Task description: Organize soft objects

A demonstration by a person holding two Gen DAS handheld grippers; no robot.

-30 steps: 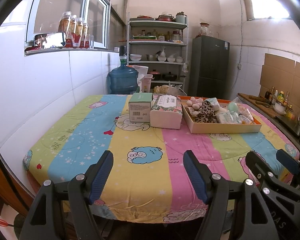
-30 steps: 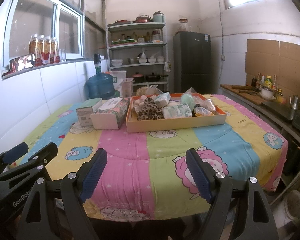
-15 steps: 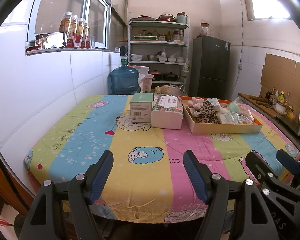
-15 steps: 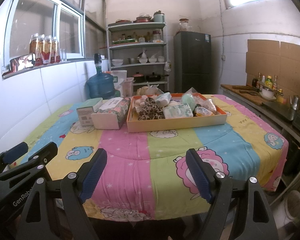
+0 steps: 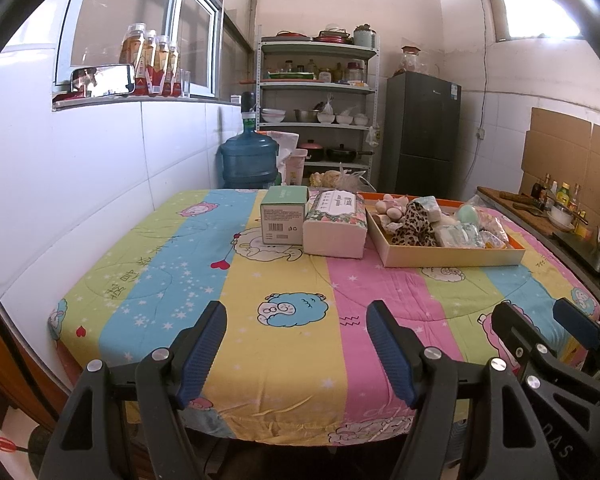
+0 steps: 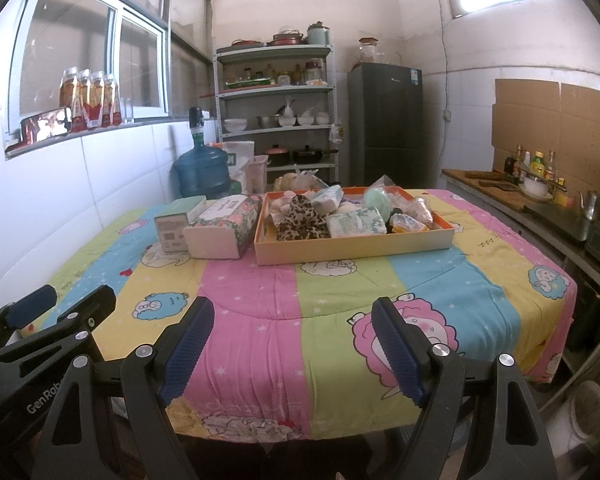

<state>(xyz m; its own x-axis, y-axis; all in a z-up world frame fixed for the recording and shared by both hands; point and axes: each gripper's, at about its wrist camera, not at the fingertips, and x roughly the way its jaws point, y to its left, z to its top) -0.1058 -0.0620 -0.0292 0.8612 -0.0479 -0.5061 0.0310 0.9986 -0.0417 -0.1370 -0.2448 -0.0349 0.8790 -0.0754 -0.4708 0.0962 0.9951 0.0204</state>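
Observation:
An orange-rimmed cardboard tray (image 6: 352, 246) sits at the far side of the table, filled with several soft items: a leopard-print cloth (image 6: 300, 220), tissue packs (image 6: 354, 222) and a mint-green round thing (image 6: 376, 199). The same tray (image 5: 452, 258) shows right of centre in the left wrist view. My left gripper (image 5: 296, 350) hovers open over the table's near edge, empty. My right gripper (image 6: 292, 354) is open and empty too, beside it. Both stand well short of the tray.
Left of the tray lie a floral tissue pack (image 5: 336, 224) and a green box (image 5: 283, 216). A striped cartoon cloth (image 6: 268, 304) covers the table. Behind stand a water jug (image 5: 249, 158), shelves (image 5: 316, 108) and a fridge (image 5: 422, 132); a counter (image 6: 540, 208) runs along the right.

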